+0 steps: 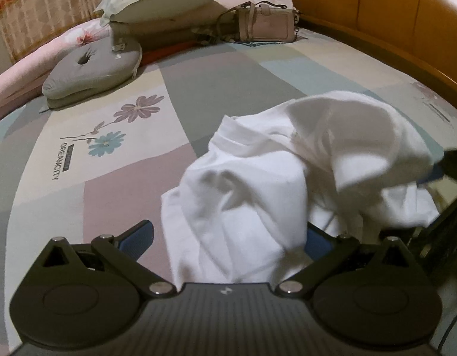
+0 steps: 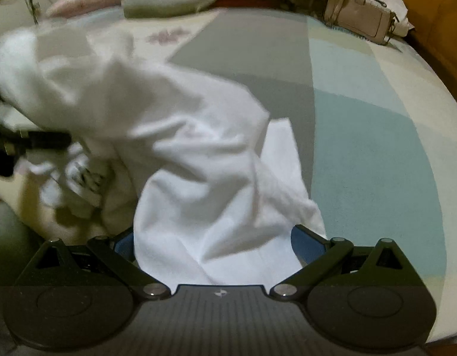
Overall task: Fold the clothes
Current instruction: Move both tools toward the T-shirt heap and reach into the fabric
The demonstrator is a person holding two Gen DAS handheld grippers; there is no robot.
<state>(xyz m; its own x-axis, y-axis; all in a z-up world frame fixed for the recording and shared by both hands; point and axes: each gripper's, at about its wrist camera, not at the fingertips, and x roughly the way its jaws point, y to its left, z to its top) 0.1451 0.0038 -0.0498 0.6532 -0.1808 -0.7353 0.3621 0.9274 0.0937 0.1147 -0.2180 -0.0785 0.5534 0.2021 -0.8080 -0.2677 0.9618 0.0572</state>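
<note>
A crumpled white T-shirt (image 1: 258,172) lies bunched on the patterned bed sheet (image 1: 115,195); its ribbed collar faces left in the left wrist view. My left gripper (image 1: 228,234) stands open, its blue pads (image 1: 139,237) wide apart, with shirt fabric lying between them. In the right wrist view the same shirt (image 2: 175,136) spreads up and to the left, a printed part showing at its lower left. My right gripper (image 2: 213,237) is open too, with cloth draped between its blue pads (image 2: 305,243). Each gripper shows as a dark shape at the edge of the other's view.
At the head of the bed are a grey contoured pillow (image 1: 94,68), a larger pillow (image 1: 166,0) and a pale handbag (image 1: 267,23). An orange padded headboard (image 1: 391,14) curves along the right. Bare sheet (image 2: 376,148) lies right of the shirt.
</note>
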